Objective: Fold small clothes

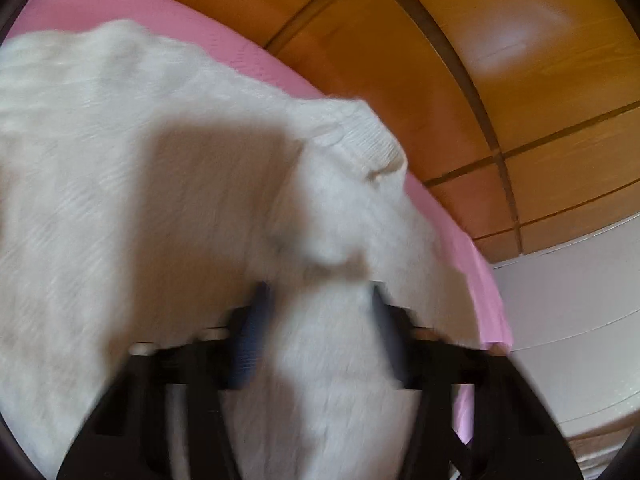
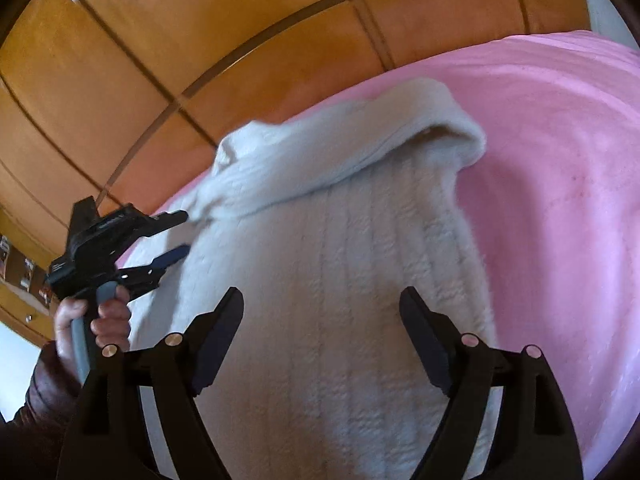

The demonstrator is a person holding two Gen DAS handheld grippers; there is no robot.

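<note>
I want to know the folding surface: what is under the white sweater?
A pink blanket shows around the white sweater. Whatever lies beneath the sweater's middle is covered.

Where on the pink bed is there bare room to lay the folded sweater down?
Bare pink cover lies right of the white sweater, out to the bed's edge. Only a thin strip shows between sweater and wooden wall. The left side is crowded by the left gripper and hand.
</note>
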